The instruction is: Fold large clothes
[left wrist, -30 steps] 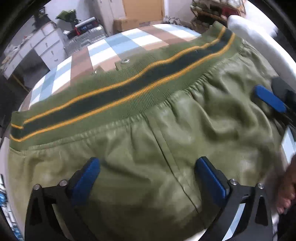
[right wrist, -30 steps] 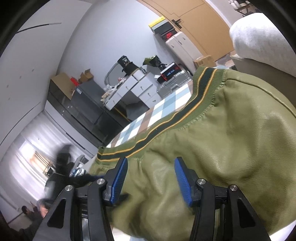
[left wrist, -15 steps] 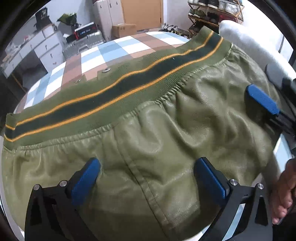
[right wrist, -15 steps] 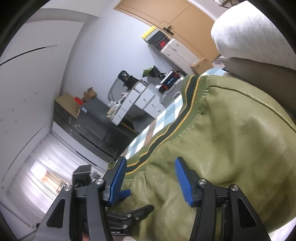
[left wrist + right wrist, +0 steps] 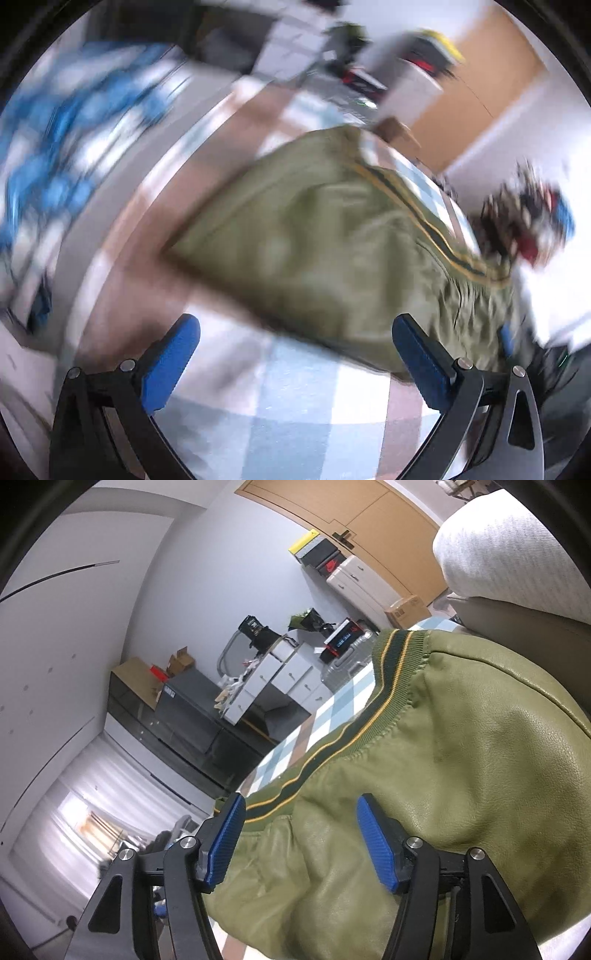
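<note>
An olive green jacket (image 5: 461,760) with a ribbed hem striped dark green and yellow (image 5: 332,749) lies on the table's checked cloth (image 5: 325,716). My right gripper (image 5: 303,834) sits low at the jacket's near edge. Its jaws are opening, the leather bulges up between the blue pads (image 5: 376,838), and neither pad presses on it. The left wrist view is blurred by motion. In it my left gripper (image 5: 299,358) stands wide open over bare checked cloth (image 5: 295,406), holding nothing. The jacket (image 5: 332,240) lies ahead of it and to the right.
A white cushion on a beige seat (image 5: 509,546) rises right behind the jacket. Beyond the table's far edge stand white drawers (image 5: 280,672), a silver suitcase (image 5: 347,661), a dark cabinet (image 5: 192,709) and a cardboard box (image 5: 406,609).
My left gripper has swung off the jacket and rolled; it now hangs over bare cloth beside it. The right gripper has stayed in place, and its jaws stand wider.
</note>
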